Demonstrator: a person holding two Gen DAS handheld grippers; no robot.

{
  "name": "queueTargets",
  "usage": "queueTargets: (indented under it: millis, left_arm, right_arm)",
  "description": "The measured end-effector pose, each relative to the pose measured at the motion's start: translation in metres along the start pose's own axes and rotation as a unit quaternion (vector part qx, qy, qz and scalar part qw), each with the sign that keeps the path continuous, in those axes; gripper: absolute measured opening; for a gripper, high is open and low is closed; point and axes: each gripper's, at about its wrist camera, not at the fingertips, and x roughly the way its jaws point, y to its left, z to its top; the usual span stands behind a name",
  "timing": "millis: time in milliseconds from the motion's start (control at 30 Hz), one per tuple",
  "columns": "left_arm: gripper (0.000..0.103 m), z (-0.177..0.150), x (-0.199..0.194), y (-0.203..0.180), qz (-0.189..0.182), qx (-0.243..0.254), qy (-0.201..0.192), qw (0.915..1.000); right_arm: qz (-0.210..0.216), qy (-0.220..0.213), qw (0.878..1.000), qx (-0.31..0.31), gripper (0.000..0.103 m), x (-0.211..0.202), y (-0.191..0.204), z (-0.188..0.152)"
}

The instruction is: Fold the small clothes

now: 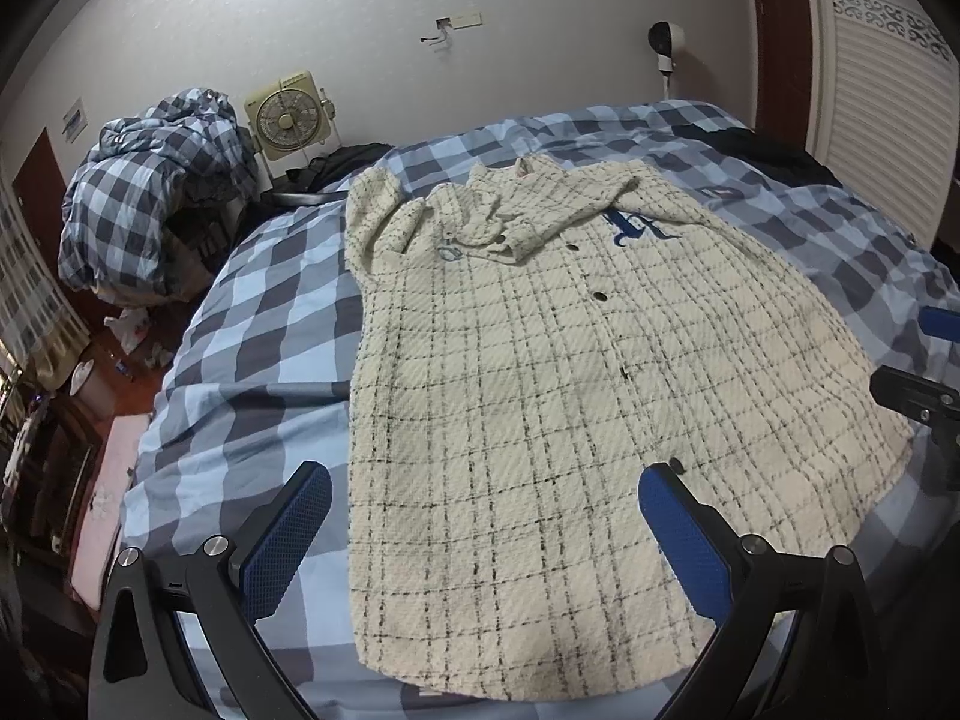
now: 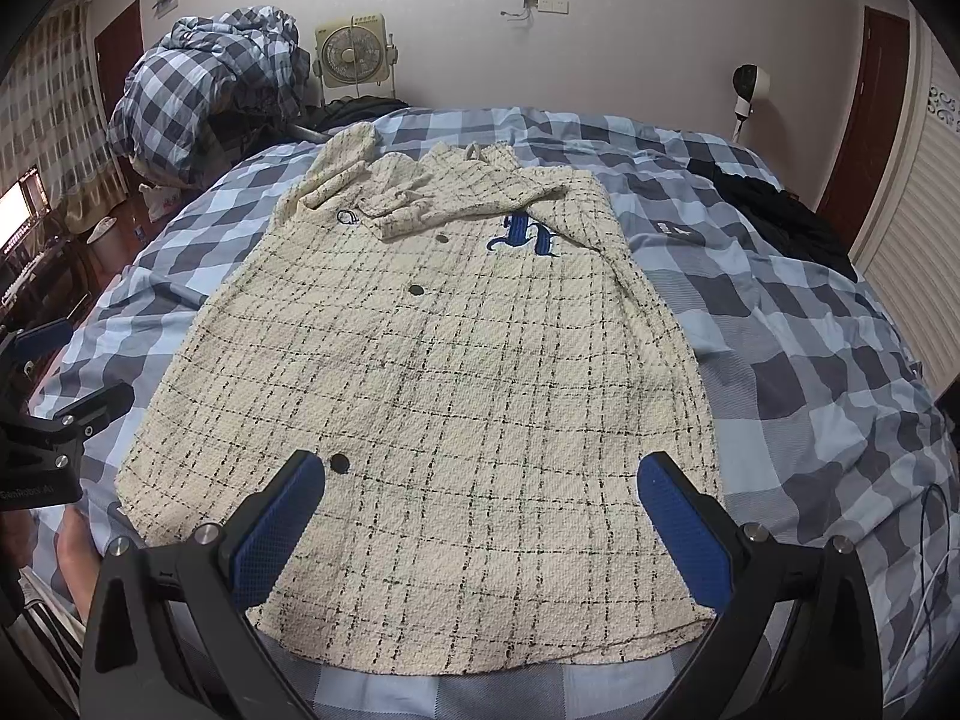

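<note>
One cream checked shirt [image 1: 528, 396] is seen spread flat in the middle of the frame on one bed [image 1: 258, 324] covered with a blue and grey chequered sheet. Its hem lies at the lower edge of the frame and its collar toward the upper middle, where the two sleeves are folded in across the chest. One blue embroidered emblem [image 2: 523, 235] is shown on the chest, and four dark buttons can be counted down the front, the lowest button [image 2: 339, 462] lying just beside the left finger of the right claw [image 2: 480, 531].

Two claws are in view. The left claw [image 1: 485, 540] is held wide apart above the hem, with one blue-padded finger over the sheet and the other over the cloth; nothing is gripped. The right claw is likewise spread wide over the hem, and nothing is held in it.

At the upper left of the frame one heap of chequered bedding [image 1: 156, 198] is piled, and one beige box fan [image 1: 287, 117] stands beside it. One dark garment [image 2: 780, 222] lies at the right edge of the bed.
</note>
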Motion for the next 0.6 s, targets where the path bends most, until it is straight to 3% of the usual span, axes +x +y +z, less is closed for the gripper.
queueTargets:
  millis: [600]
  left_arm:
    - [0.103,0.0091,0.0043,0.0075,0.025,-0.012,0.010,0.9996]
  right_arm:
    - [0.019,0.009,1.000,0.001,0.102,0.0005,-0.0039,0.0006]
